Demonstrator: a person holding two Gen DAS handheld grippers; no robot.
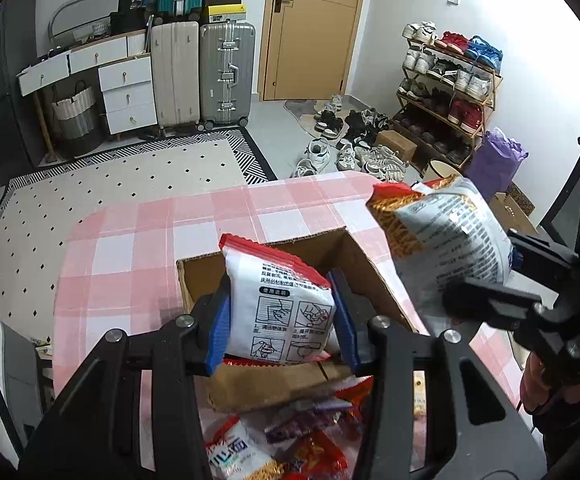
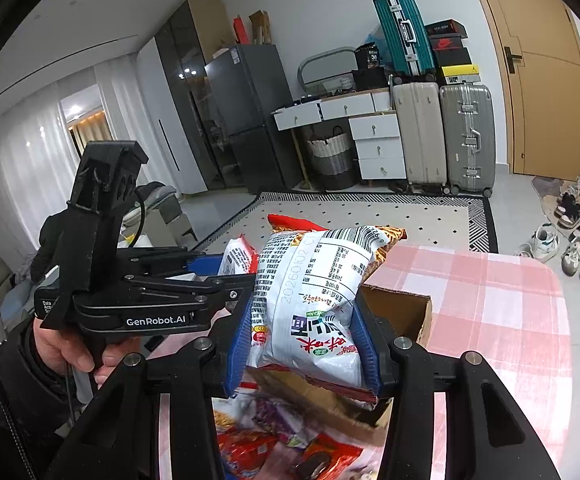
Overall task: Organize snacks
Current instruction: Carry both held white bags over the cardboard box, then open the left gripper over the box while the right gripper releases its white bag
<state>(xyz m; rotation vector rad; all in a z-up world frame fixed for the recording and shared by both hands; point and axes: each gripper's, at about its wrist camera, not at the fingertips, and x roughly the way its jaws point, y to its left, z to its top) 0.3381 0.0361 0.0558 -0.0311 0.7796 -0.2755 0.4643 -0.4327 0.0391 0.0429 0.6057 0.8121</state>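
Crinkly snack packets (image 1: 278, 304) (image 2: 310, 304), one pinched in each gripper's (image 1: 276, 320) (image 2: 306, 340) ribbed blue pads, above corrugated cardboard box (image 1: 362, 264).

Noodle packet (image 1: 286, 304): glossy, crinkled plastic film.
Second noodle packet (image 2: 310, 300): shiny printed foil-like film.
Box (image 1: 366, 276): matt brown corrugated cardboard.
Tabletop (image 1: 130, 248): smooth pink-checked covering.
Left tool (image 1: 278, 320): matt black plastic, ribbed blue pads (image 1: 216, 332).

Pink-white checked tablecloth (image 1: 138, 248); brown cardboard box (image 1: 370, 272); white, red-edged packets (image 1: 282, 304); blue fingers (image 1: 215, 332).
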